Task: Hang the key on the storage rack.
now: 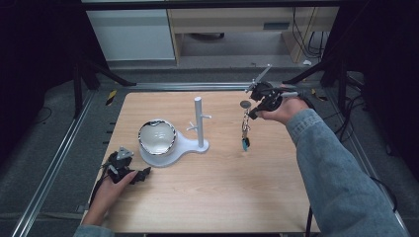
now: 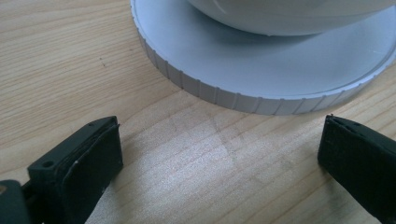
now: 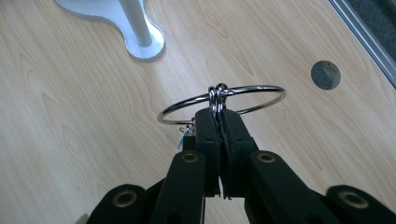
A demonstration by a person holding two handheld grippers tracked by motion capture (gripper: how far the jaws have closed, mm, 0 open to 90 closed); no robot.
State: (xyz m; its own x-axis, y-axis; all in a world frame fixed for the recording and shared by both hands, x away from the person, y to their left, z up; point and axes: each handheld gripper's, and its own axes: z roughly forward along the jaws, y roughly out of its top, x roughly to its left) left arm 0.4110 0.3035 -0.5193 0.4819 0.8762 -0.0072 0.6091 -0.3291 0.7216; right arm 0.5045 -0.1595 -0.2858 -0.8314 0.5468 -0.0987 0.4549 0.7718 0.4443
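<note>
No readable labels. My right gripper [image 3: 218, 116] pinches the key ring [image 3: 243, 89]; left gripper [image 2: 219, 158] spread, stand base [image 2: 261, 70] at 12 o'clock.

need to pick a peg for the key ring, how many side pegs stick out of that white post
2 visible: one peg points right, near mid-height of the post; one peg points left, lower down. Others behind the post may be hidden.

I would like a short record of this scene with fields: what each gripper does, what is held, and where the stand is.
right gripper: shut on the key ring, raised above the table
key ring: keys hang below it, clear of the wood
left gripper: open, low on the table, beside the stand's round base
stand: white, upright post with pegs, bowl on its base
</note>
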